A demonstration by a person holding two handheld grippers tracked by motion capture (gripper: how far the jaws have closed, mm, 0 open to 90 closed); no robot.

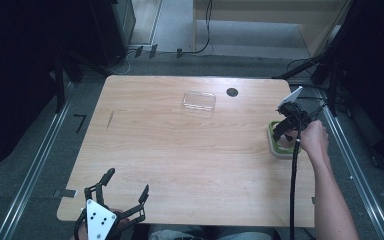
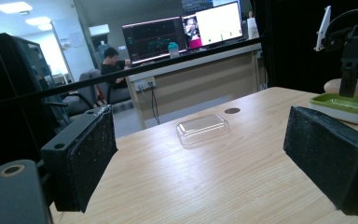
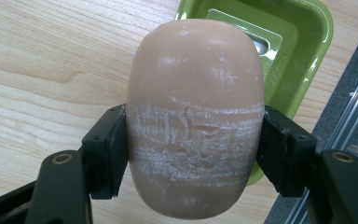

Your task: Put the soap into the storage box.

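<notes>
Two grippers show in the high view: the left gripper (image 1: 125,192) sits lower left, jaws wide apart and empty, while the right gripper (image 1: 286,131) hangs over the green soap dish (image 1: 272,140) at right.

In the left gripper view, a clear lid (image 2: 202,129) lies at centre.

In the right gripper view, the jaws clamp a tan soap bar (image 3: 196,112) above the dish; its chalky, cracked sides could slip or crumble, dropping it off-centre onto the rim.
</notes>
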